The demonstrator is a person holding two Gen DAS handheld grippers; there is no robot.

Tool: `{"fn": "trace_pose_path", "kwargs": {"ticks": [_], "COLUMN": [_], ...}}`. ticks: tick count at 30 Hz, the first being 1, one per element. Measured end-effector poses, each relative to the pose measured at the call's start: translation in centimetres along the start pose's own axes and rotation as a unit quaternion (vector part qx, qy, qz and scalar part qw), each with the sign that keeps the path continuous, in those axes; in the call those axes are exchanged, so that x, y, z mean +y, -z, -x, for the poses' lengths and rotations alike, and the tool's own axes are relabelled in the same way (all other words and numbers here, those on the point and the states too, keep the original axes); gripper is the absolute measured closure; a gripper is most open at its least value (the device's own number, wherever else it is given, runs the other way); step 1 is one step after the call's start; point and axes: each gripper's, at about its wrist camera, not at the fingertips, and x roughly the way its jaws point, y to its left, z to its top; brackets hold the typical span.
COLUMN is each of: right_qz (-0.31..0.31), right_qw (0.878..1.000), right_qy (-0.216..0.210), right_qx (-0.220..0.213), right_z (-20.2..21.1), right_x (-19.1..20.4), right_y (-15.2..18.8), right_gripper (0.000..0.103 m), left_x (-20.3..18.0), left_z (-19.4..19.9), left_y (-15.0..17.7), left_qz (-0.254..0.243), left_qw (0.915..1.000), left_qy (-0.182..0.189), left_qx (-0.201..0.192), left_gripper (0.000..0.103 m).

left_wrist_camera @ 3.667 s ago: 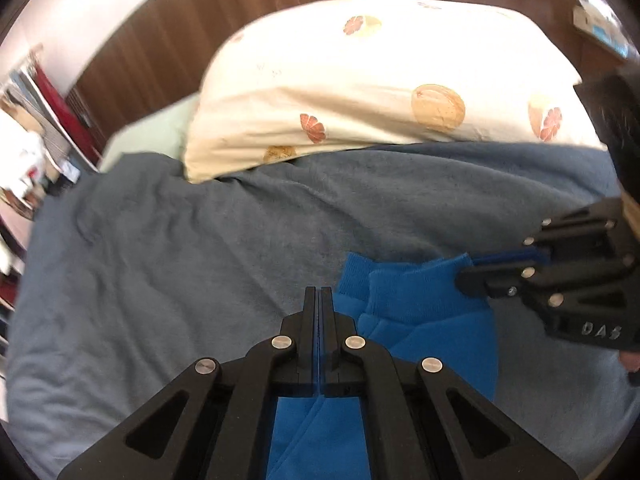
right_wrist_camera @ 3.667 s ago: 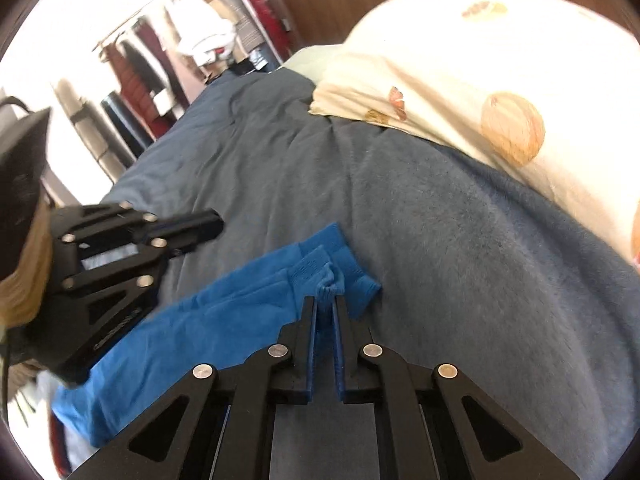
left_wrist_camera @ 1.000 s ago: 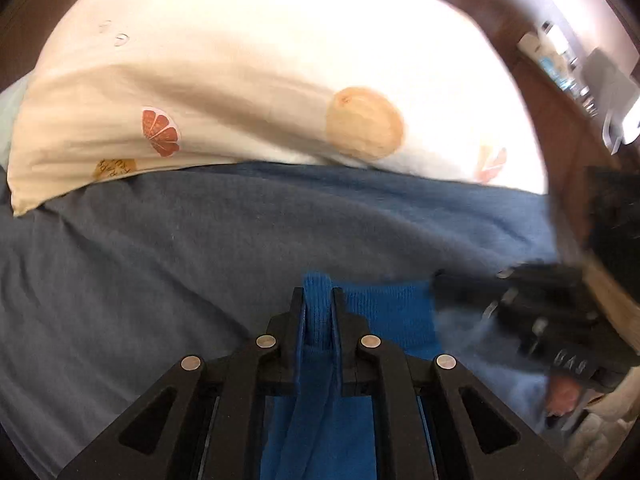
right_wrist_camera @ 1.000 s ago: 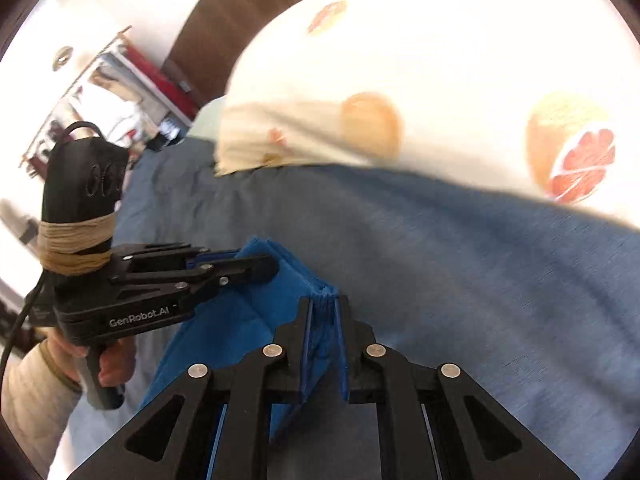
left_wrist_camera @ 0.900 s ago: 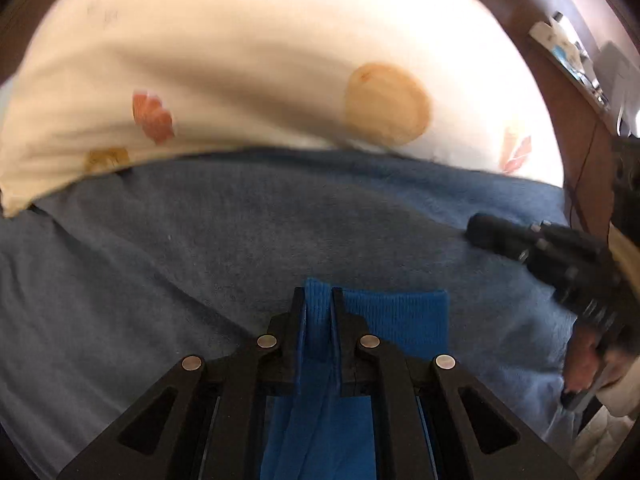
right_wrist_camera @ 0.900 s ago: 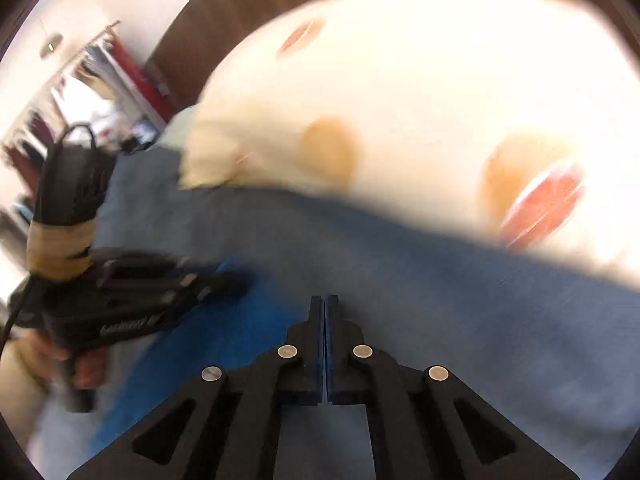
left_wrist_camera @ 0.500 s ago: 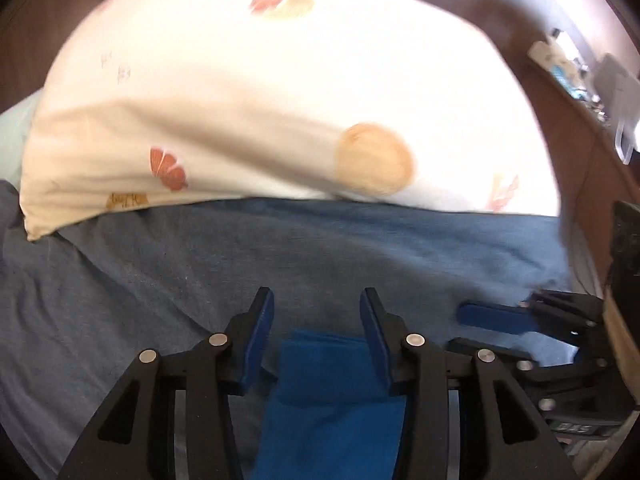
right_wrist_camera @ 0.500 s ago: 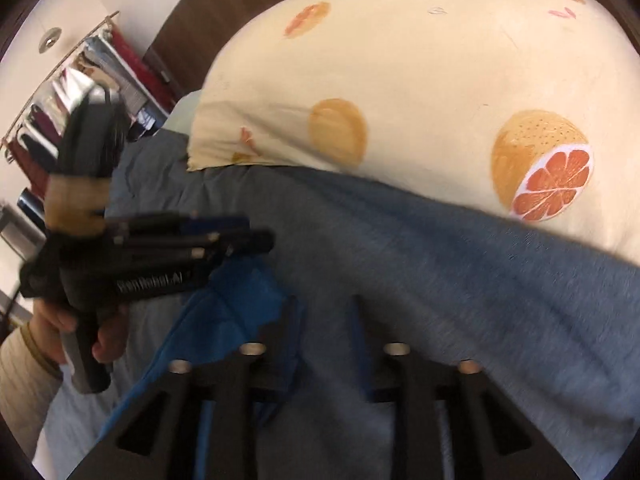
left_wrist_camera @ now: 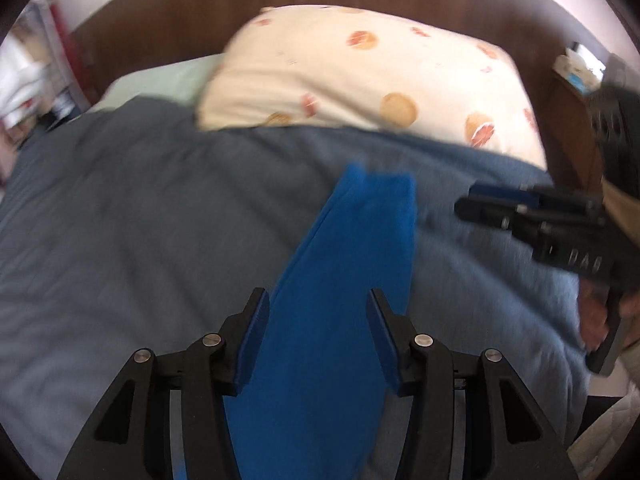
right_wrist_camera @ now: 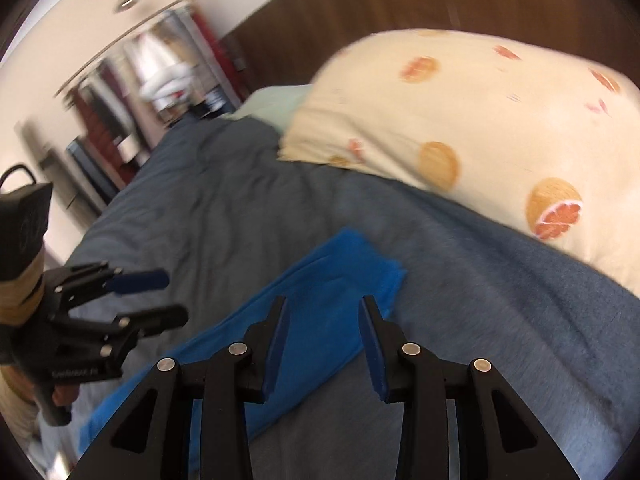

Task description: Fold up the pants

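Where both grippers pinched the blue pants [left_wrist_camera: 352, 280] a second ago, left gripper [left_wrist_camera: 318, 304] and right gripper [right_wrist_camera: 322, 316] now hover with jaws opening, empty; pants lie folded lengthwise on the bed [left_wrist_camera: 120, 220], pillow [left_wrist_camera: 360, 80] beyond, open blanket alongside.

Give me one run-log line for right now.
pants: flat on blanket, released | left gripper: jaws opening, holding nothing | right gripper: jaws opening, holding nothing | pillow: beyond pants

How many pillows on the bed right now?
1. The fruit-print pillow lies at the headboard, beyond the blue pants. The pale green cloth beside it may be another; cannot tell.
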Motion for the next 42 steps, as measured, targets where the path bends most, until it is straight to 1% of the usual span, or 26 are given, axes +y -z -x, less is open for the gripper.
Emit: {"fn": "trace_pose_path", "kwargs": {"ticks": [3, 4, 7, 10, 11, 13, 15, 19, 21, 23, 27, 32, 33, 37, 39, 42], "right_qz": [0.053, 0.064, 0.101, 0.137, 0.149, 0.169, 0.193, 0.248, 0.285, 0.322, 0.380, 0.427, 0.434, 0.448, 0.450, 0.456], "right_qw": [0.998, 0.997, 0.991, 0.983, 0.980, 0.973, 0.963, 0.941, 0.923, 0.907, 0.874, 0.846, 0.842, 0.835, 0.830, 0.826], "right_qy": [-0.032, -0.041, -0.075, -0.105, -0.118, -0.137, -0.161, -0.193, -0.214, -0.226, -0.246, -0.250, -0.252, -0.252, -0.255, -0.258], "right_qx": [0.015, 0.020, 0.036, 0.057, 0.065, 0.078, 0.093, 0.123, 0.141, 0.153, 0.175, 0.200, 0.201, 0.199, 0.208, 0.208], "right_z": [1.1, 1.4, 2.6, 3.9, 4.3, 4.8, 5.2, 5.0, 4.6, 4.1, 2.3, -1.0, -1.6, -2.9, -3.5, -4.1], "right_x": [3.2, 4.0, 7.0, 9.6, 10.5, 11.8, 13.1, 15.7, 16.9, 17.9, 19.4, 20.9, 21.2, 22.0, 22.4, 23.0], "right_y": [1.2, 1.5, 3.0, 4.8, 5.5, 6.9, 8.2, 11.7, 13.6, 15.3, 18.7, 21.8, 22.2, 23.3, 23.6, 24.2], "right_gripper": [0.066, 0.066, 0.066, 0.066, 0.066, 0.066, 0.066, 0.066, 0.066, 0.066, 0.066, 0.067, 0.067, 0.067, 0.067, 0.068], "left_x": [-0.2, -0.1, -0.2, -0.4, -0.6, -1.1, -1.7, -2.7, -3.0, -3.3, -3.7, -3.8, -3.7, -3.5, -3.1, -2.5], "left_z": [2.5, 4.0, 6.7, 9.7, 10.8, 12.2, 13.3, 13.7, 13.7, 13.0, 10.9, 9.4, 9.2, 8.6, 8.5, 8.5], "left_y": [3.8, 5.3, 8.2, 11.1, 12.4, 14.5, 17.1, 21.3, 23.3, 24.9, 27.0, 28.6, 28.9, 29.7, 30.2, 31.0], "left_qz": [0.056, 0.084, 0.146, 0.200, 0.220, 0.244, 0.266, 0.287, 0.299, 0.307, 0.311, 0.327, 0.330, 0.341, 0.348, 0.357], "left_qw": [0.9982, 0.9959, 0.9882, 0.9760, 0.9706, 0.9626, 0.9551, 0.9436, 0.9385, 0.9320, 0.9242, 0.9181, 0.9175, 0.9140, 0.9110, 0.9062], "left_qy": [-0.024, -0.033, -0.047, -0.084, -0.095, -0.115, -0.128, -0.165, -0.173, -0.193, -0.220, -0.221, -0.219, -0.217, -0.218, -0.223], "left_qx": [0.001, -0.001, -0.004, -0.017, -0.023, -0.027, -0.022, -0.004, 0.000, 0.009, 0.029, 0.038, 0.038, 0.041, 0.042, 0.042], "left_gripper": [0.054, 0.054, 0.054, 0.054, 0.054, 0.051, 0.051, 0.051, 0.051, 0.051, 0.051, 0.051, 0.051, 0.050, 0.050, 0.050]}}
